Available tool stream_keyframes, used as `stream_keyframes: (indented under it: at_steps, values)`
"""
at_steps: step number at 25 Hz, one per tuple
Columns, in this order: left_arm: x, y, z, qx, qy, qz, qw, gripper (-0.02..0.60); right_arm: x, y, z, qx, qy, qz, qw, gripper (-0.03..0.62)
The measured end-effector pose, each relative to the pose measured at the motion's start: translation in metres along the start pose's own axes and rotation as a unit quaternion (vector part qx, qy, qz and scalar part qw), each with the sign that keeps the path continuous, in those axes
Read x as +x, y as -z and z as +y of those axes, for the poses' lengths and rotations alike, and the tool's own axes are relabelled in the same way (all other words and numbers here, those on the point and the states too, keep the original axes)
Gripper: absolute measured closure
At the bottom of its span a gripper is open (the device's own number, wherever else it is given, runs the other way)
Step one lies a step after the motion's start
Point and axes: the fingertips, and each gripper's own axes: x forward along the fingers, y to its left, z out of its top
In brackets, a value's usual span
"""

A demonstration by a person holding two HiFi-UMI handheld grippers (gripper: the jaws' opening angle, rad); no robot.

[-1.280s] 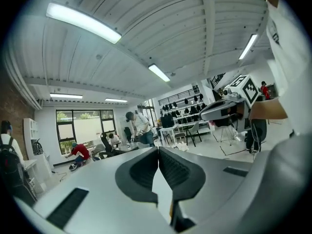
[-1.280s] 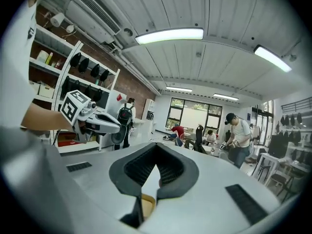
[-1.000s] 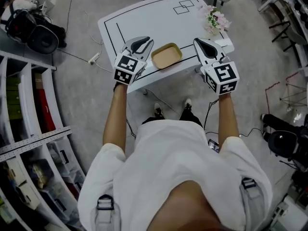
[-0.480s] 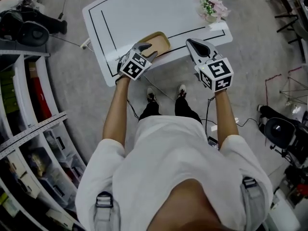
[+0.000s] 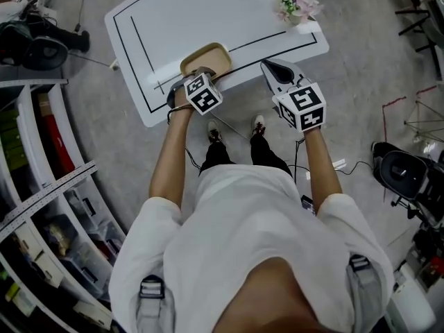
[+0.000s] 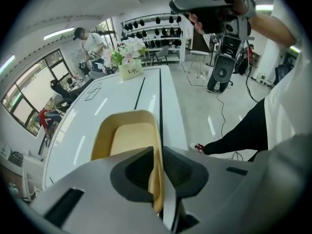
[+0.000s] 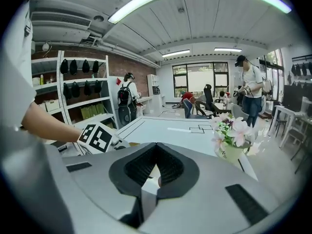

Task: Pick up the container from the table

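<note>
Here the tan container sits on the white table close to its near edge, left of that edge's middle, beside the black border line drawn along that side. The left gripper points steeply down at it from the person's side, so its tips reach over the container's nearest rim. In the left gripper view the container stretches away from the left gripper, and its right-hand wall stands on edge between the two dark pads. The jaws are closing around that wall, the left pad against it, while a thin pale sliver shows between the wall and the right pad. The rest of the container lies to the left of the jaws, flat on the table. The right gripper is held well to the right of the container, apart from it, its tips at the table's near edge. In its own view the right gripper has its jaws drawn together with nothing between them. A pot of pink flowers stands by the table's right edge.
</note>
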Motion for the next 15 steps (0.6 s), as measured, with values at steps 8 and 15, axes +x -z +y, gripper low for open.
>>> stream_keyframes:
  at_steps: [8, 15]
  values:
    - [-0.002, -0.006, 0.01, -0.015, -0.022, -0.015, 0.9995, 0.549, -0.005, 0.005, -0.009, 0.004, 0.01, 0.007, 1.0, 0.58]
    - [-0.054, -0.025, 0.047, -0.09, -0.074, -0.096, 0.9885, 0.554, -0.01, -0.037, -0.01, -0.026, 0.019, -0.023, 0.999, 0.58]
